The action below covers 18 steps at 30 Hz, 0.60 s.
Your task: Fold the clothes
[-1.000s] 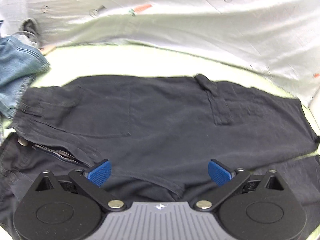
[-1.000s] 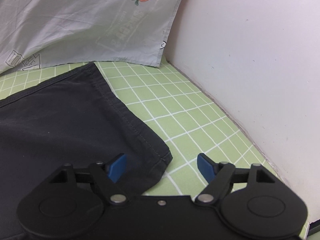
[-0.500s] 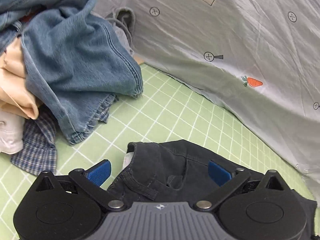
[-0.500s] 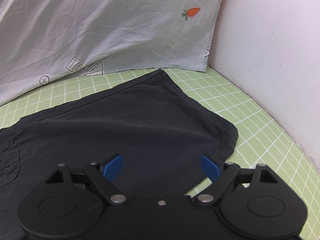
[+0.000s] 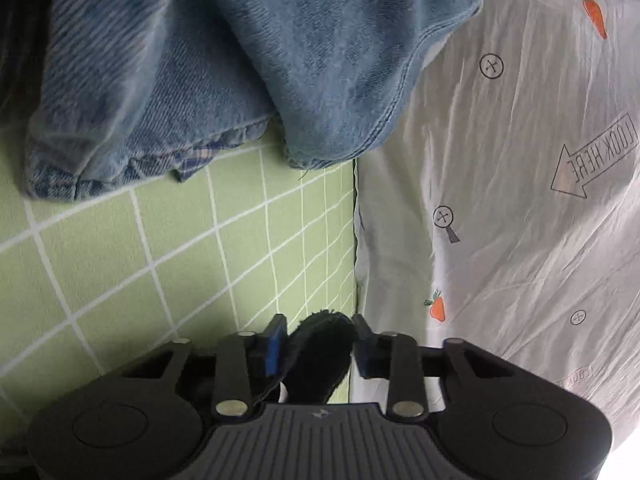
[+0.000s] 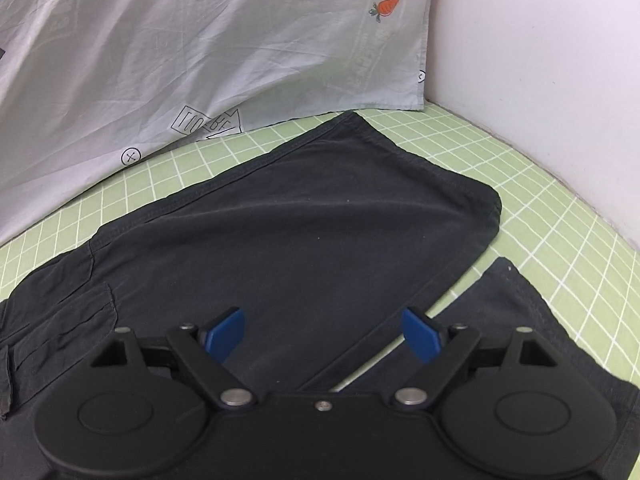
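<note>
On the green checked surface (image 6: pixel 560 184), the dark shorts (image 6: pixel 304 240) lie spread flat, one leg running toward the far right corner with its hem near the white wall (image 6: pixel 540 60), a second leg (image 6: pixel 520 320) lying just beside it at the near right with a strip of green showing between the two. A flapped pocket (image 6: pixel 60 336) sits on the fabric at the left edge of the right wrist view. Behind the shorts hangs a pale printed sheet (image 6: pixel 200 52) — carrot and button motifs — its lower edge resting on the surface.

Right gripper (image 6: pixel 324 330): jaws spread wide, blue pads well apart, nothing between them; it hovers above the shorts (contact with the cloth cannot be confirmed).

Left gripper (image 5: pixel 318 344): jaws drawn in close on a bunched fold of dark fabric (image 5: pixel 320 352), the blue pads pressing it from either side. Colour and texture match the shorts, though which part of the garment is pinched cannot be told from this view.

Ahead of the left gripper, a pile of blue denim (image 5: pixel 240 60) fills the upper part of the frame, resting on the checked surface with a scrap of plaid cloth (image 5: pixel 196 160) showing under its edge. The printed sheet (image 5: pixel 520 200) — marked "LOOK HERE" in an arrow — occupies the right side.
</note>
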Available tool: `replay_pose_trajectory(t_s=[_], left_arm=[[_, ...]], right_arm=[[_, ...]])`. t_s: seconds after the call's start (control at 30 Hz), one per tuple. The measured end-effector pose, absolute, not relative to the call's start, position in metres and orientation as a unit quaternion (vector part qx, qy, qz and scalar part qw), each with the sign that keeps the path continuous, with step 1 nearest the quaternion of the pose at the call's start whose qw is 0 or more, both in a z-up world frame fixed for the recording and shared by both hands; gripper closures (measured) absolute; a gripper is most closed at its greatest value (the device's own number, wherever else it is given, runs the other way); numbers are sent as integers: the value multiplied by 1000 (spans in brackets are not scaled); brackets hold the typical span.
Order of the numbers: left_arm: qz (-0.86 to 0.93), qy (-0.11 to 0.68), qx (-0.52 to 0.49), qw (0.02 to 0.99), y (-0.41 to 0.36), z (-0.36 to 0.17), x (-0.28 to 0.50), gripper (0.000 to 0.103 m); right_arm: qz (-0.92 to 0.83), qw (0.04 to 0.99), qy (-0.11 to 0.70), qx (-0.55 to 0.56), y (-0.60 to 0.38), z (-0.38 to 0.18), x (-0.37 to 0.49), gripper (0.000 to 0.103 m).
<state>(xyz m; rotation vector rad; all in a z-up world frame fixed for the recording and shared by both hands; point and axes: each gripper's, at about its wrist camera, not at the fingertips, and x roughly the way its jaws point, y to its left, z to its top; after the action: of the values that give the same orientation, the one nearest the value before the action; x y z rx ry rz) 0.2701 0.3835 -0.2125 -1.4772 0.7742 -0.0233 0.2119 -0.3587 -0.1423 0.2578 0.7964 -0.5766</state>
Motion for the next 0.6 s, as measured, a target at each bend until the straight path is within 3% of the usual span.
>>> replay_pose_trajectory(t_s=[0.07,0.17,0.23,0.27,0.3,0.43,0.53,0.6], left_arm=[[-23,372,-606,703,378,-204,278,72],[-36,397,-520,755,360,-190,284,57],[-33,405,-461,789,349,-180,285,61],[-21,402,-430,808,343,-175,284,87],[-6,402,-398,824,337,-170,283,95],[45,395,-243,885,313,-144,286,94],[65,384,-221,894,306,-131,272,94],[77,376,-212,899,302,-123,261,88]], right_arm=[[-284,868,383,139,-355,-145,210,16],[-293,861,390,143,-349,-146,211,16],[-296,859,394,135,-343,-147,212,16],[-297,859,397,128,-340,-147,213,16],[-298,859,398,120,-337,-146,214,16],[-292,864,398,96,-332,-143,212,16],[-283,870,393,88,-333,-141,204,16],[-277,874,390,83,-334,-139,198,16]])
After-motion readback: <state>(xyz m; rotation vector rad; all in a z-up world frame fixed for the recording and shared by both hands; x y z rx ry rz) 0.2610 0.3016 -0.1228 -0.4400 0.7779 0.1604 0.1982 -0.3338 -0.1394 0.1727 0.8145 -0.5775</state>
